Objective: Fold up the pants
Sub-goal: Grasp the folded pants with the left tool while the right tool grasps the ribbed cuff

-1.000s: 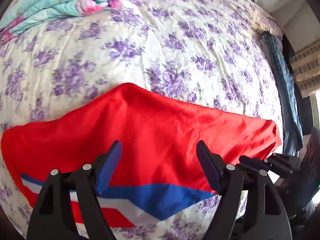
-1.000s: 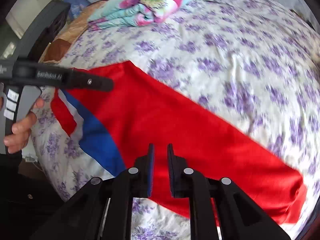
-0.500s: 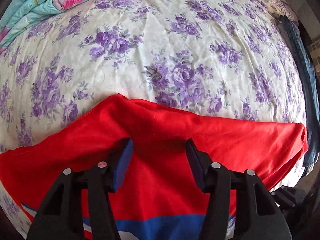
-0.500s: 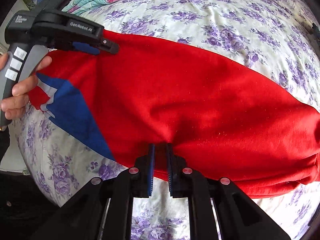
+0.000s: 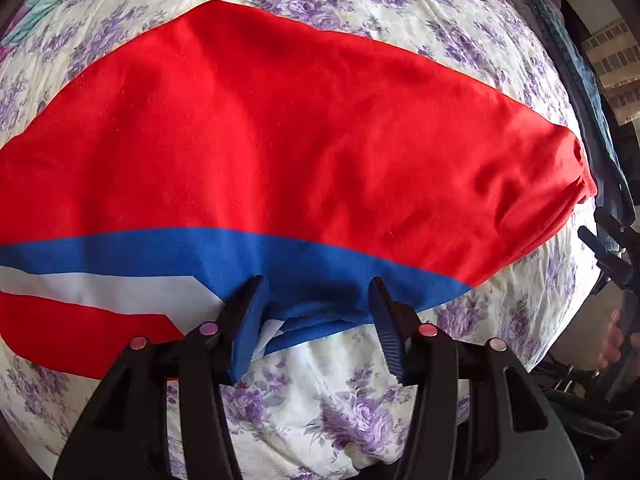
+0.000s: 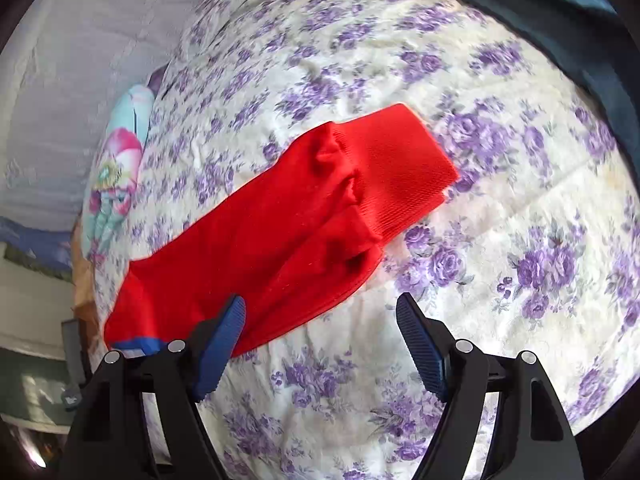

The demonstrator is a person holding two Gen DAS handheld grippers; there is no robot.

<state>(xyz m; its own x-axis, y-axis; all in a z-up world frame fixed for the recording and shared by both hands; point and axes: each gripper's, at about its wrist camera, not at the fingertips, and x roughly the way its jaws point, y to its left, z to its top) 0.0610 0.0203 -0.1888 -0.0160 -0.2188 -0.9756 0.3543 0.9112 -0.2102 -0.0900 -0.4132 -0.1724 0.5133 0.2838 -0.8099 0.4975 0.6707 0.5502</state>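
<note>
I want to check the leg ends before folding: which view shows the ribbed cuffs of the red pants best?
The right wrist view: the ribbed cuffs lie unobstructed on the bedsheet. The left wrist view shows only a bunched red end at the far right edge of the pants.

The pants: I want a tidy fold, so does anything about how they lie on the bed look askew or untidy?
Yes. In the right wrist view the cuff end of the red pants is bunched, the two ribbed cuffs staggered rather than stacked. In the left wrist view the blue-striped edge is puckered between the fingers of the left gripper.
</note>
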